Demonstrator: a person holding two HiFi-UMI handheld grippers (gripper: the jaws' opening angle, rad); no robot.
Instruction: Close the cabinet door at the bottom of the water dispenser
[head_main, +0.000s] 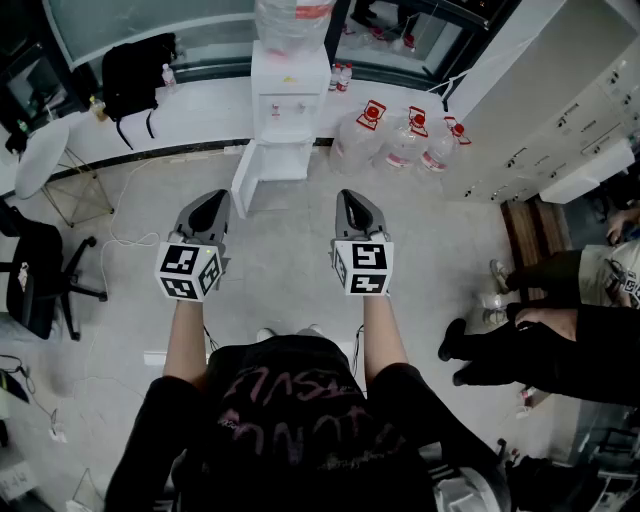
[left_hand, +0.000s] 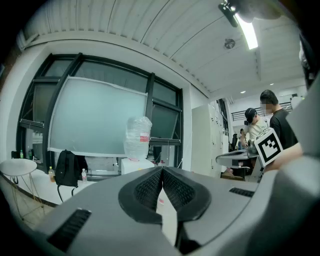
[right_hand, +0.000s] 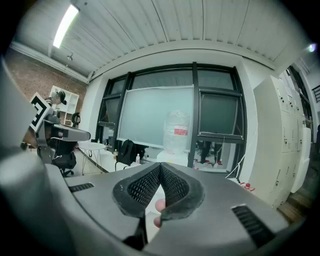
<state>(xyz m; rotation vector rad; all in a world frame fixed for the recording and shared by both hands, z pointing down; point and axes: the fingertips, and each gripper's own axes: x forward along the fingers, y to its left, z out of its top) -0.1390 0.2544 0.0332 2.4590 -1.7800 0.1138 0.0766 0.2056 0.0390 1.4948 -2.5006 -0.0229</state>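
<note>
Jutting over floor (head_main: 290, 262): open cabinet door (head_main: 244, 180).

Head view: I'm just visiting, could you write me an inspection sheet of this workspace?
Surface: grey floor.
Job's things: white water dispenser; its bottom cabinet door stands open, swung left.
Clutter: water jugs right of the dispenser; black backpack on the ledge.
Grippers: left hand-held gripper and right hand-held gripper both shut, empty, apart from the door.
Cables: white cable on the floor, left.
Surroundings: office chair, lockers, a person at right.
</note>
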